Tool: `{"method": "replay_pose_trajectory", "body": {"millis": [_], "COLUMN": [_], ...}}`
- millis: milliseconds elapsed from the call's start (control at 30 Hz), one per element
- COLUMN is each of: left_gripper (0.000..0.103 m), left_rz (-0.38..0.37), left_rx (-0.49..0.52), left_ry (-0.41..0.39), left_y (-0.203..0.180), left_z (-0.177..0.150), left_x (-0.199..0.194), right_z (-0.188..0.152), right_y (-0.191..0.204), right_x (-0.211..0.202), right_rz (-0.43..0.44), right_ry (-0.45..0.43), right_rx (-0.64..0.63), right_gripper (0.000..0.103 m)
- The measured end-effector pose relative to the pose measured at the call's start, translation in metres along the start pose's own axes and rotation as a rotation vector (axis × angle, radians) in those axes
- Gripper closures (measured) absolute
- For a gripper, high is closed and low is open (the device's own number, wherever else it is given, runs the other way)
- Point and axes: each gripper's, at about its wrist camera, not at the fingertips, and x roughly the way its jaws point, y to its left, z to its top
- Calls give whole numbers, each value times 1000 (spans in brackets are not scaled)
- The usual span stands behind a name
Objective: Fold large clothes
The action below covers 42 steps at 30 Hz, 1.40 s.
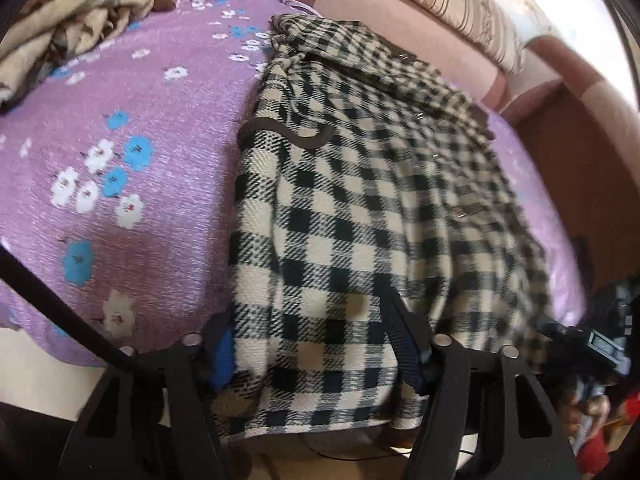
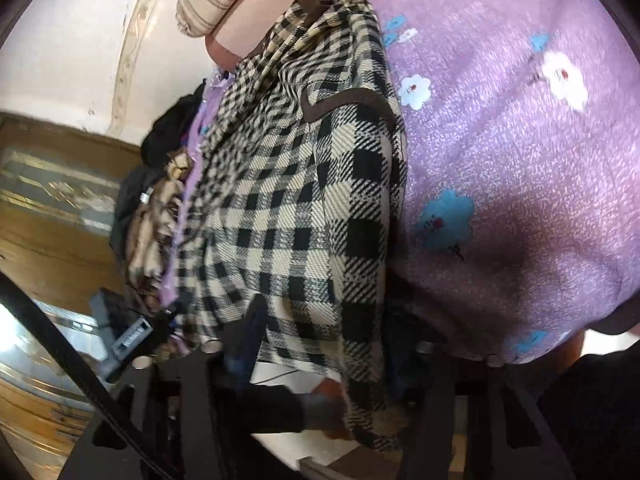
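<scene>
A large black-and-cream checked garment (image 1: pixel 352 200) with dark brown trim lies on a purple flowered bedsheet (image 1: pixel 132 128), its near hem hanging over the bed edge. My left gripper (image 1: pixel 316 344) is shut on that near hem, cloth bunched between the fingers. In the right wrist view the same garment (image 2: pixel 304 200) drapes between my right gripper's (image 2: pixel 320 328) fingers, which are shut on its edge. The bedsheet (image 2: pixel 520 160) fills that view's right side. The right gripper's fingertips are hidden by cloth.
A crumpled tan and brown cloth (image 1: pixel 76 28) lies at the bed's far left. A pink headboard (image 1: pixel 400 12) with a striped pillow (image 1: pixel 460 4) runs along the far side. A wooden wall or cabinet (image 2: pixel 52 200) stands left in the right wrist view.
</scene>
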Motion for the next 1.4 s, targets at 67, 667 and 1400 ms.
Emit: {"method": "replay_pose_trajectory", "body": {"millis": [67,667,1400], "left_gripper": [96,96,96], "left_rz": [93,-88,46], "left_rx": [21,-99,-54], "left_ry": [-3,-71,-243], "left_y": [0,12,-23], "left_z": [1,-6,244], "left_x": [-3,-63,28], "right_z": [0,4,264], "right_y": [2,18,61], "right_x": [3,-46,1], "right_rz": [-37,104,-81], "right_ry": [9,-1,-248], "right_rx": [-23,-76,-135], "right_gripper": [86,95,94]}}
